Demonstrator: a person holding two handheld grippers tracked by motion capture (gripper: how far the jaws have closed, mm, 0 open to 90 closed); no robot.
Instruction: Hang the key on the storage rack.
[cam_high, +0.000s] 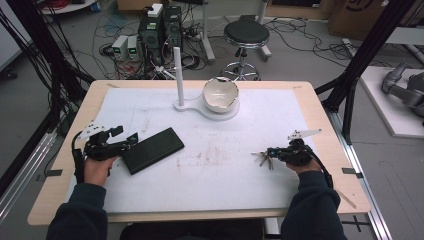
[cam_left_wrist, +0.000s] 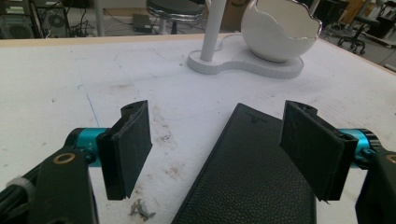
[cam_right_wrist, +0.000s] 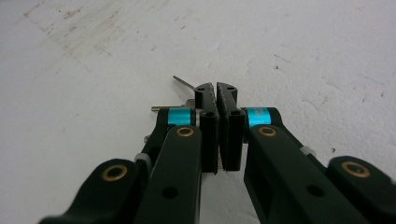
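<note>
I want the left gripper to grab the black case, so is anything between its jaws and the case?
Nothing visible. The left gripper is open, with the case's end already between its jaws. The keys and bowl lie well away.

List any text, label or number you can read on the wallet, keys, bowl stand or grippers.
None is readable.
Black wallet: a small embossed mark near its far end, too faint to read.
Keys, white bowl on its stand: no lettering visible.
Grippers: bare.
</note>
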